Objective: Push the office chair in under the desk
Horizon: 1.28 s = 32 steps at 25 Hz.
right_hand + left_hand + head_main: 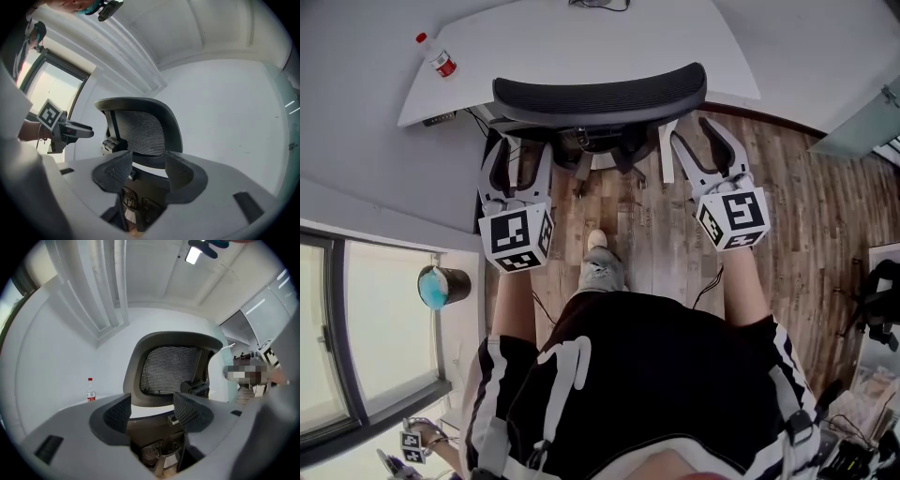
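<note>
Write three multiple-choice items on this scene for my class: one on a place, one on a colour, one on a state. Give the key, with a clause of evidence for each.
1. Where does the bottle stand?
A. on a shelf
B. on the desk, near its left end in the head view
C. on a stool

2. What colour is the bottle's cap?
A. blue
B. green
C. red

3. How do the jaws of the left tongs and the right tongs stand?
A. apart, gripping nothing
B. shut tight together
C. shut on a cup

Key:
1 B, as the head view shows it upright on the white desktop.
2 C, as the cap is red in both the head view and the left gripper view.
3 A, as each gripper view shows a wide gap with nothing clamped.
</note>
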Motion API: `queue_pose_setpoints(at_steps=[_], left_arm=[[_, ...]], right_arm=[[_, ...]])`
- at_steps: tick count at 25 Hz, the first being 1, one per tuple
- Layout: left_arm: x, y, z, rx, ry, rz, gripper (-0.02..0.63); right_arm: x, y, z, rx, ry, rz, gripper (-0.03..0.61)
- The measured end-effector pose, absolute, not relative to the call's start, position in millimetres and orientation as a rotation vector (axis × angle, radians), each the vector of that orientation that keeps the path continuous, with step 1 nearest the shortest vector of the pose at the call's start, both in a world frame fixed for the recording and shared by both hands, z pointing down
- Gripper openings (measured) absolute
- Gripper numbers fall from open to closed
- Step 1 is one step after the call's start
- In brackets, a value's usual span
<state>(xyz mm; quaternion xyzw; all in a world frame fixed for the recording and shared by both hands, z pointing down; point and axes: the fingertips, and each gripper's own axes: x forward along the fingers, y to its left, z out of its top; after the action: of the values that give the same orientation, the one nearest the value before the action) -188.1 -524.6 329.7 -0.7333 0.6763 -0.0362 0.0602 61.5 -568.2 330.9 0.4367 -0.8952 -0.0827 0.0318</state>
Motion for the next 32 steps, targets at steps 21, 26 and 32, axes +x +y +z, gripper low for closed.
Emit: queue_pose_setpoints(at_steps=[21, 26, 32], left_arm=[[-150, -484, 344, -2.351, 1.981, -0.039, 0.238], [-146, -479, 349, -2.346, 1.970, -0.047, 0.191], [-142, -475, 352, -2.356, 1.955, -0.058, 0.158]], right_arm=[[63, -522, 343, 1.310, -2.847, -0.149, 0.106], [61, -515, 343, 1.310, -2.859, -0.133, 0.077], [55, -509, 344, 1.292, -2.872, -0.127, 0.059]])
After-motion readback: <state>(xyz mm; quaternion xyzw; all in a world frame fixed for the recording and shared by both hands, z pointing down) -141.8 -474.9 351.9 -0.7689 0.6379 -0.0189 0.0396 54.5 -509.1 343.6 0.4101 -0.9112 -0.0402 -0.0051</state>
